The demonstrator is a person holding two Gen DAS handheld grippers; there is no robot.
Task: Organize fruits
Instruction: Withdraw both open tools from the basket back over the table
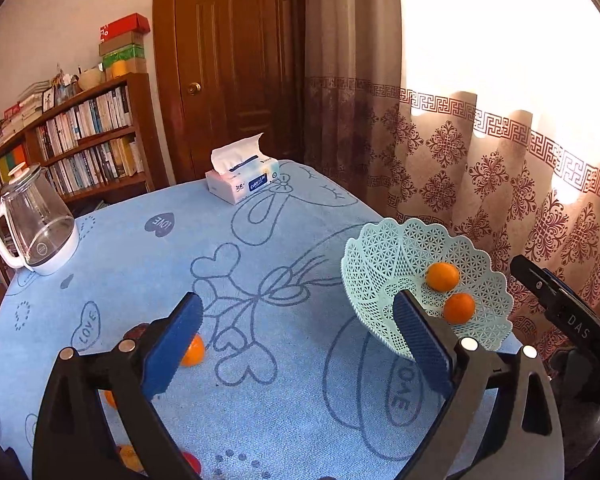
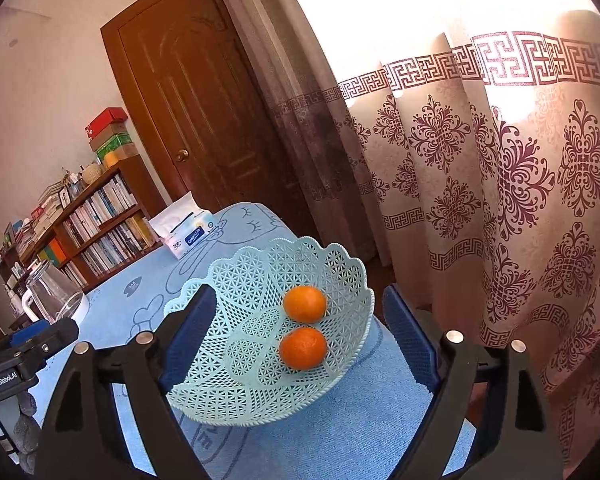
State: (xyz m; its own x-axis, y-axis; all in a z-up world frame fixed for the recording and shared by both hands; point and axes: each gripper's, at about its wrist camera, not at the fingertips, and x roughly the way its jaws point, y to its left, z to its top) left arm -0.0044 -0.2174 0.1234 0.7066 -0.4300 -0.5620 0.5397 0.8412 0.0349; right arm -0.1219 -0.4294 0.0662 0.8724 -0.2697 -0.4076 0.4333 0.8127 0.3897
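A pale green lattice basket [image 1: 384,256] stands near the table's right edge with two oranges [image 1: 443,276] [image 1: 459,307] inside. My left gripper [image 1: 300,340] hovers open over the blue cloth, left of the basket, nothing between its fingers. A third orange [image 1: 195,351] lies on the cloth, partly hidden behind the left finger. More fruit, orange [image 1: 110,398] and red [image 1: 192,462], peeks out low at the left. In the right wrist view my right gripper [image 2: 300,344] is open, its fingers astride the basket [image 2: 252,280]; the right pad stands clear of the rim. Both oranges [image 2: 305,303] [image 2: 303,348] show.
A glass kettle on a white base [image 1: 36,224] stands at the table's far left, and a tissue box [image 1: 242,182] at the far edge. The blue tablecloth [image 1: 284,400] covers the table. Curtains [image 1: 500,184] hang close on the right; a bookshelf [image 1: 84,140] and a door [image 1: 236,72] stand behind.
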